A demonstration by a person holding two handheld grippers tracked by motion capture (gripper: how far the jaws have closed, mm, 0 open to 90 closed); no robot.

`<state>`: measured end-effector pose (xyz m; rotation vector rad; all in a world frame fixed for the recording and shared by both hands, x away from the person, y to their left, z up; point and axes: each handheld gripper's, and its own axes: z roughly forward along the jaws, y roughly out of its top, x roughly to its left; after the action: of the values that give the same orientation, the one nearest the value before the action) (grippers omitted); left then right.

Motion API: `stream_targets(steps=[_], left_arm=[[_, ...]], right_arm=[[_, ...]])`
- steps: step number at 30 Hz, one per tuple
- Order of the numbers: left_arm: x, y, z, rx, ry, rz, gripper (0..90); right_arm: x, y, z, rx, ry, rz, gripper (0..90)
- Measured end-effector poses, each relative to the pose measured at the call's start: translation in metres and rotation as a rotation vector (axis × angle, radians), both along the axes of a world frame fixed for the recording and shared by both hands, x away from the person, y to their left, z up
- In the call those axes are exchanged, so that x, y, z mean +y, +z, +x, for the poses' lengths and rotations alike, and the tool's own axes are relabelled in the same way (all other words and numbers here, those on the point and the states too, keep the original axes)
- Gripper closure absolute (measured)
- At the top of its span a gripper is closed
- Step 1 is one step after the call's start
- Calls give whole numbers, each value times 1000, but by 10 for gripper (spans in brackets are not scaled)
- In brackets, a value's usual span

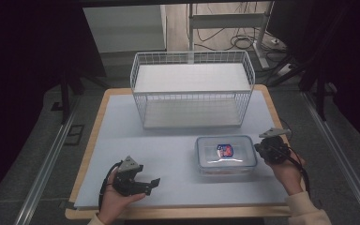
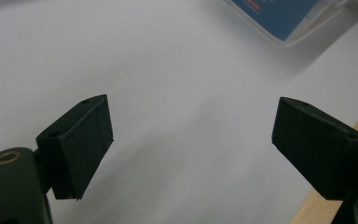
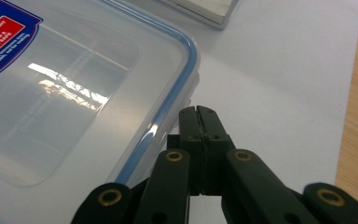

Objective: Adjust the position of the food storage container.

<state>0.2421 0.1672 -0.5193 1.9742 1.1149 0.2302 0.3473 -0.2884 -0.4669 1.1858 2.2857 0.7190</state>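
Right gripper (image 3: 199, 116), jaws pressed together, sits at right short end of clear lidded box (image 1: 225, 154), long axis across counter (image 1: 122, 122); left gripper (image 2: 191, 140) wide, empty, farther off

We see a white wire basket (image 1: 192, 89) at the far side of the table (image 1: 122, 126). A clear container (image 1: 225, 154) lies nearer, the right gripper (image 1: 258, 149) just beside it, the left gripper (image 1: 151, 185) well apart.
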Motion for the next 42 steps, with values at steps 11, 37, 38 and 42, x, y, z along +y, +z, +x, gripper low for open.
stream_targets(steps=[11, 37, 38, 42], left_arm=[[1, 0, 0, 0, -4, 3, 122], [2, 0, 0, 3, -8, -12, 118], [2, 0, 0, 3, -8, -12, 118], [4, 2, 0, -4, 1, -22, 117]], right_arm=[[27, -5, -6, 45, 93, 24, 896], [95, -25, -25, 8, 256, 24, 895], [95, -25, -25, 8, 256, 24, 895], [83, -19, -25, -4, 241, 76, 895]])
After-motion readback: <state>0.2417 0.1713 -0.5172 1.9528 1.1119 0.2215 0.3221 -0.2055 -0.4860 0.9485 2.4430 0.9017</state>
